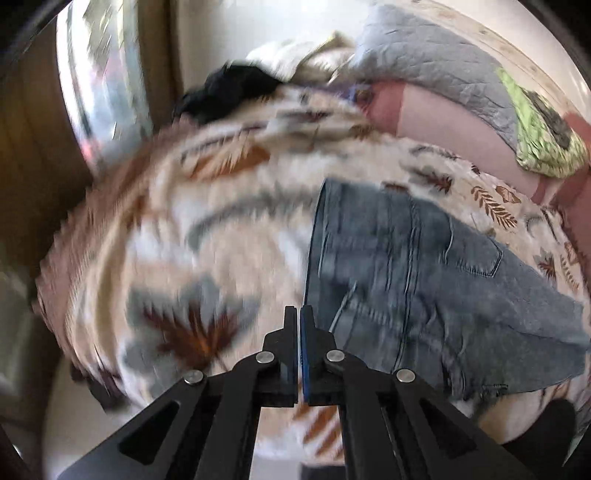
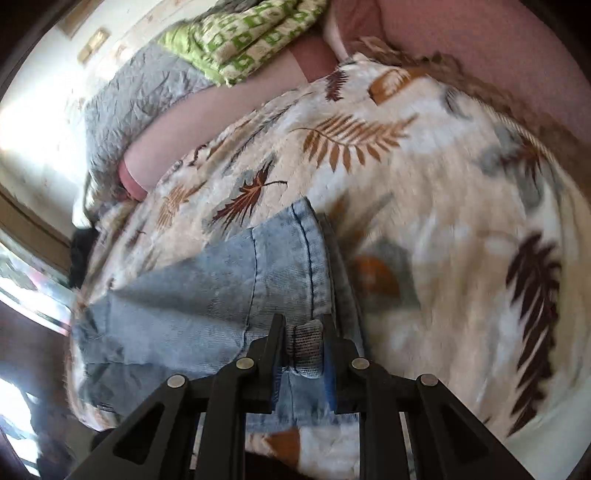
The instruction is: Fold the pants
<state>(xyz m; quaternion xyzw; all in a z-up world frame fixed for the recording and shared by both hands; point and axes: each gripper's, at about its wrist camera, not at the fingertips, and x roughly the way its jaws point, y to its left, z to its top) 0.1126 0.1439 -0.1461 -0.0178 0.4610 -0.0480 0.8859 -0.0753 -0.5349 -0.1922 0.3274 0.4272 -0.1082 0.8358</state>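
Bed cover: cream plush blanket printed with brown, rust and grey leaves (image 1: 229, 206), spread over the bed and filling most of both views; much of it is smeared by motion blur.
Pants: faded blue denim jeans (image 1: 417, 280) lying on the blanket; in the left wrist view the waistband edge, seams and a back pocket show to the right of the fingers. In the right wrist view a stitched hem and a paler folded layer of the jeans (image 2: 236, 291) run up from the fingers to the left.
Right gripper (image 2: 304, 343): black two-finger tool, clamped on a bunched fold of the denim hem, which sits pinched between the blue-lined pads.
Left gripper (image 1: 298, 321): black fingers pressed fully together with nothing visible between them; the jeans' edge lies just beside them to the right, and whether it touches them I cannot tell.
Beyond the jeans: pink sheet (image 1: 454, 129), grey quilted cover (image 1: 424, 55) and a green-and-white patterned cloth (image 2: 243, 33) at the far side.
Far left: dark crumpled garment (image 1: 229, 92) at the blanket's edge, bright window (image 1: 99, 74) behind it.
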